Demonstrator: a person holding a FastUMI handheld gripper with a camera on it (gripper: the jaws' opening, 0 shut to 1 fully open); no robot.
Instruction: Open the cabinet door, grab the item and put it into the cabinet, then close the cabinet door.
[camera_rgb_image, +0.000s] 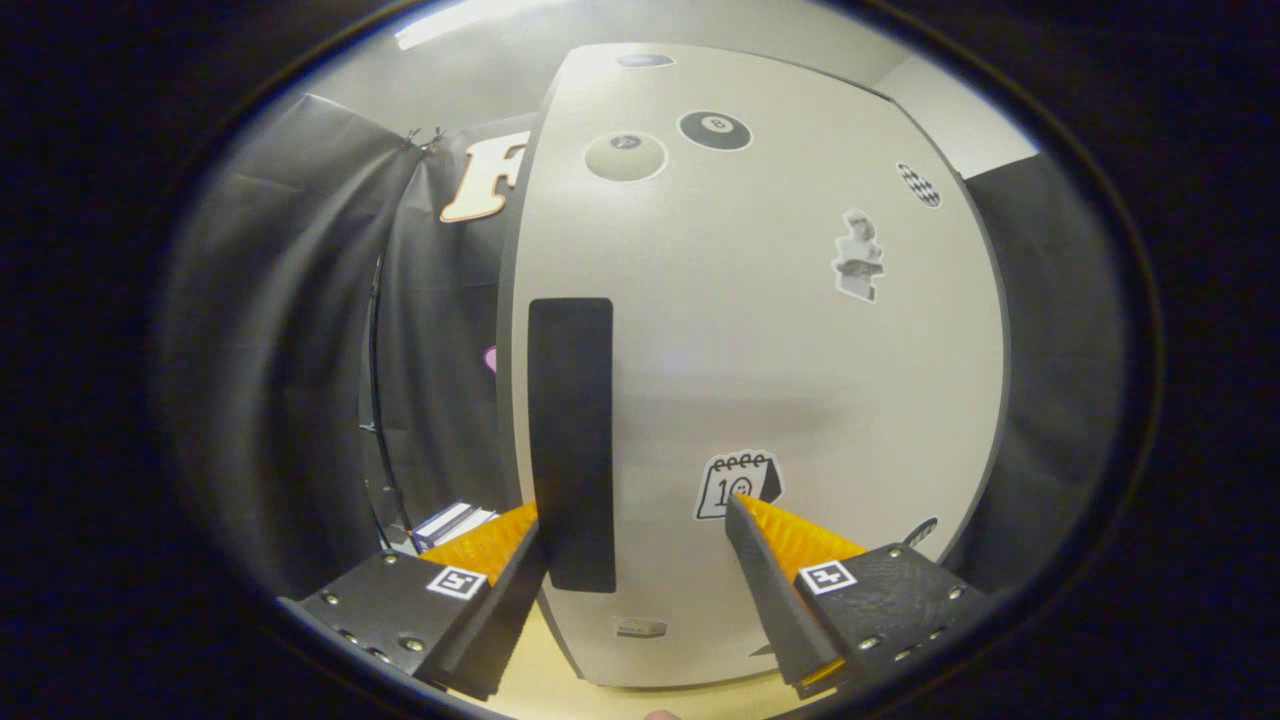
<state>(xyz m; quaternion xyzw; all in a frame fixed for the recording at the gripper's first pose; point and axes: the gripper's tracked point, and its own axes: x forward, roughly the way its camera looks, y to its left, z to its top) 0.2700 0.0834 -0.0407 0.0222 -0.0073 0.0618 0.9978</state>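
Gripper view: the gripper is spread wide, the cabinet door just ahead, its dark handle beside the left finger.

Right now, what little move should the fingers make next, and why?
Probably slide a little forward and squeeze shut on the black handle. The cabinet door looks closed, the gripper is open, and the handle's lower end sits between its fingers, close to the left one. Gripping it seems the way to pull the door open.
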